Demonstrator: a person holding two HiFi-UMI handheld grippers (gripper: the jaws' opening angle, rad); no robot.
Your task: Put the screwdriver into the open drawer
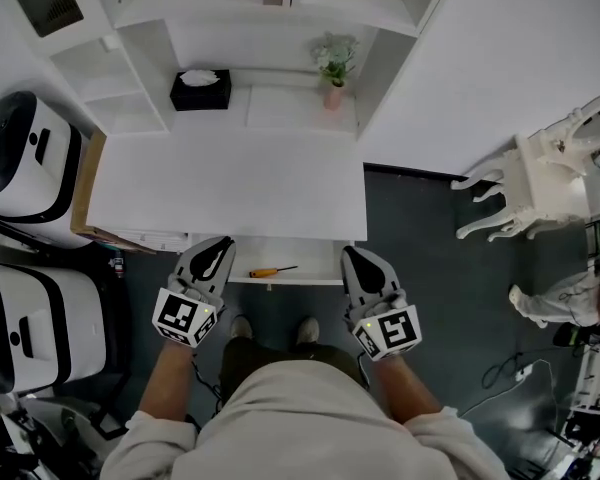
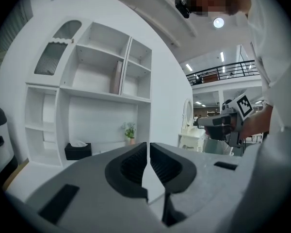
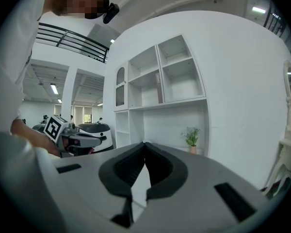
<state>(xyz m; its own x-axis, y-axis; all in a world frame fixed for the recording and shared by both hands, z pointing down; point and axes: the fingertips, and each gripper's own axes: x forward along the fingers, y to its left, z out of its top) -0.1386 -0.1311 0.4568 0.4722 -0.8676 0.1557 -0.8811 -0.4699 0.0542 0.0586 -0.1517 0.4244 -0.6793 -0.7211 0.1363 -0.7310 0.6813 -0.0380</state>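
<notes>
screwdriver [image 1: 272,271], one; left hand-held gripper [image 2: 148,147] barely parted, right hand-held gripper [image 3: 144,144] closed, both empty

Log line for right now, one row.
screwdriver: lying in drawer | left gripper: slightly open, empty | right gripper: shut, empty

Right gripper [image 3: 144,144], jaws together, before white shelving [image 3: 160,81].

White shelving unit [image 1: 250,13], white desk [image 1: 230,183], dark floor [image 1: 420,258]
</notes>
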